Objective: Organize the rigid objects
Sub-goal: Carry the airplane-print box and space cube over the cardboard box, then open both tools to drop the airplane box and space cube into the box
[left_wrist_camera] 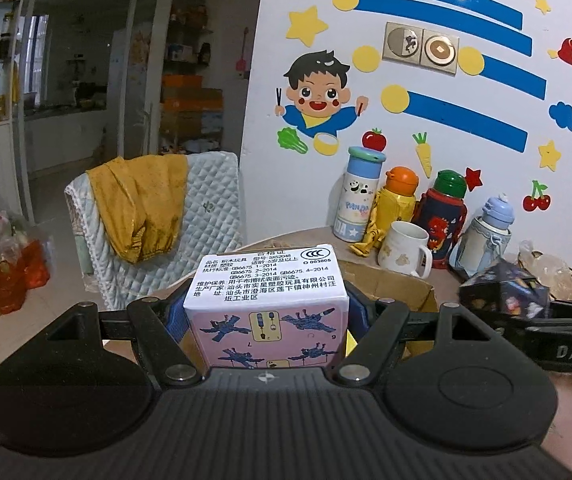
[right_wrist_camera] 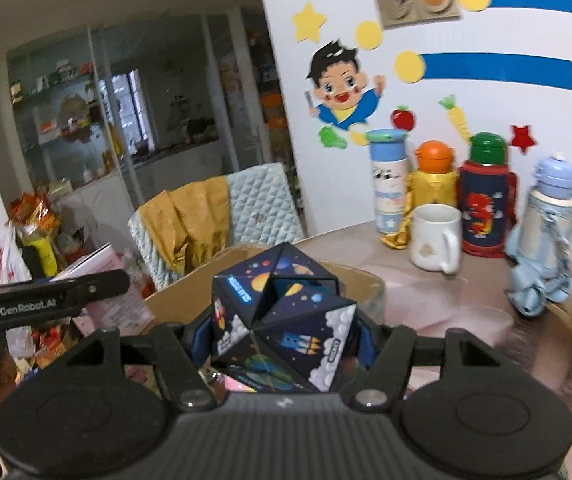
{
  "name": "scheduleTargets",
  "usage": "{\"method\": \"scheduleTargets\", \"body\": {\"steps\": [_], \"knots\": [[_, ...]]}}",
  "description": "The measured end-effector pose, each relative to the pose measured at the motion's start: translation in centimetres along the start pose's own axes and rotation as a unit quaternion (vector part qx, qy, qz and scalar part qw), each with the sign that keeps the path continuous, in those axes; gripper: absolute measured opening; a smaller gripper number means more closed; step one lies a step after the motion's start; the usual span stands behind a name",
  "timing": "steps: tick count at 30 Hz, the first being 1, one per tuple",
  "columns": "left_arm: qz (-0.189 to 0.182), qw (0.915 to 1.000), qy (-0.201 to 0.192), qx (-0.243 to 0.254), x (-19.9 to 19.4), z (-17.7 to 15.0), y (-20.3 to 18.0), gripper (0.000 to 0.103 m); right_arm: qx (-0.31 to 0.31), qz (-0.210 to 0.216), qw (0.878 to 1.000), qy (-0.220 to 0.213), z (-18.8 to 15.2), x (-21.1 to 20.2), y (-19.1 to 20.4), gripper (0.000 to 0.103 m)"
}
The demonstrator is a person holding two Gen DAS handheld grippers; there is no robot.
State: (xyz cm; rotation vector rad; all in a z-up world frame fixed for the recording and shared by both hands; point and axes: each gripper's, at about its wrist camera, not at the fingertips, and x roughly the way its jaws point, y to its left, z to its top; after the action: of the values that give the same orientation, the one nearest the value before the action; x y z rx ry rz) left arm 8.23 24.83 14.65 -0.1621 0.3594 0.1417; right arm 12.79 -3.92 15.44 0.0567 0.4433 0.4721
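My left gripper (left_wrist_camera: pixel 266 312) is shut on a pink and white toy box (left_wrist_camera: pixel 270 300) with printed Chinese text, held above an open cardboard box (left_wrist_camera: pixel 405 288). My right gripper (right_wrist_camera: pixel 286 332) is shut on a dark space-print folding cube (right_wrist_camera: pixel 286 320), held above the same cardboard box (right_wrist_camera: pixel 361 280). In the left wrist view the cube (left_wrist_camera: pixel 503 292) and the right gripper's body show at the right. In the right wrist view the left gripper's body (right_wrist_camera: pixel 46 300) and the pink box (right_wrist_camera: pixel 98 264) show at the left.
On the table (right_wrist_camera: pixel 445 300) by the decorated wall stand several kids' water bottles (left_wrist_camera: pixel 447 216) and a white mug (left_wrist_camera: pixel 405 250). A chair (left_wrist_camera: pixel 206 216) draped with a yellow cloth stands behind the table. Bags lie on the floor at the left (left_wrist_camera: pixel 10 264).
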Motion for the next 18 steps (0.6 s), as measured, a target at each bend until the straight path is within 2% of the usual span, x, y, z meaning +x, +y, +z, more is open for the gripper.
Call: {"method": "scheduleTargets", "body": {"steps": [11, 16, 18], "knots": [[-0.005, 0.9999, 0.012, -0.005, 2.6, 0.2, -0.1, 0.087, -0.050, 0.004, 0.996, 0.067, -0.6, 5.3, 1.9, 0.066], [-0.004, 0.9999, 0.015, -0.008, 3.4, 0.2, 0.0, 0.088, -0.070, 0.009, 0.995, 0.075, -0.6, 6.3, 2.9, 0.066], [-0.008, 0.9997, 0.020, -0.011, 3.7, 0.2, 0.0, 0.091, -0.081, 0.006, 0.994, 0.078, -0.7, 6.7, 3.2, 0.066]]}}
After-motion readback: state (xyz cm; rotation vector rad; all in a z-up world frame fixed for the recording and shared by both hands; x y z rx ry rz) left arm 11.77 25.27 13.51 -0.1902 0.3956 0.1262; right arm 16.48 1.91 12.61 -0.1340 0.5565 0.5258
